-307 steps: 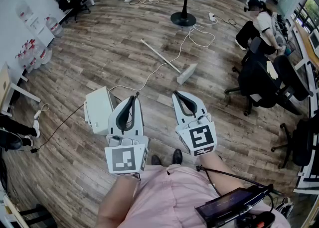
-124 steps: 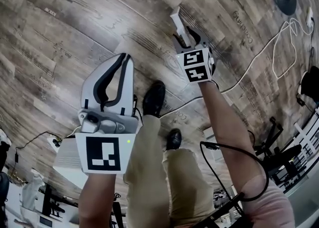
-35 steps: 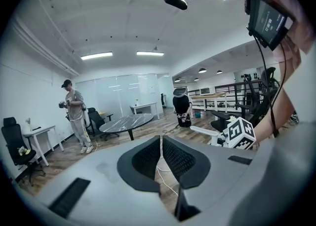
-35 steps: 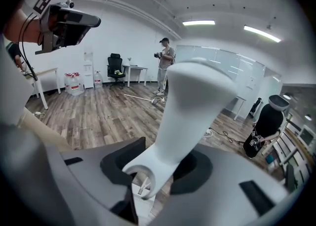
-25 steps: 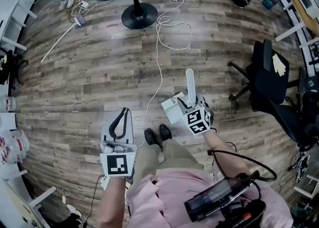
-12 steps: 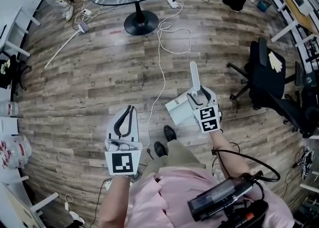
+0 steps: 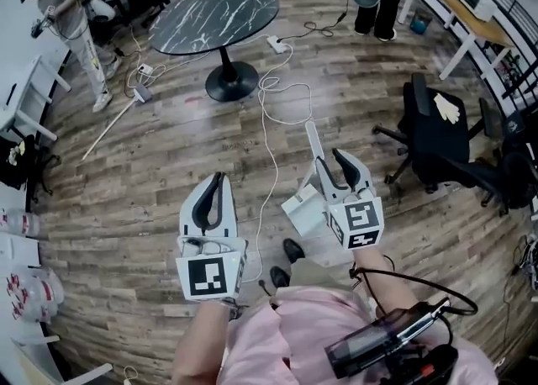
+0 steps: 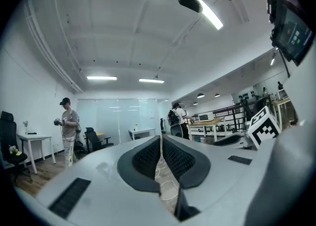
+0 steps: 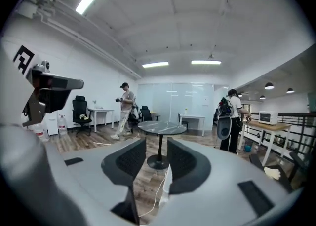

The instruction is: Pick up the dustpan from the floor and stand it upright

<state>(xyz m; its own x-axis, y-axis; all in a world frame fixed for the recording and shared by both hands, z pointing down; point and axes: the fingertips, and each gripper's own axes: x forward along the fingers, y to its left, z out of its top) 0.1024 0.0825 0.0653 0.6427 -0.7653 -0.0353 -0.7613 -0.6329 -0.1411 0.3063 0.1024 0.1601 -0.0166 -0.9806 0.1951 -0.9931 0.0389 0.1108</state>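
Right tool seemingly holds the dustpan off the floor.

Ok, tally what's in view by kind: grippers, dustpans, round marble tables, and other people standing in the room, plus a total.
2 grippers: left gripper, right gripper
1 dustpan
1 round marble table
2 other people standing: person in a cap, person by the far desk
Total: 6
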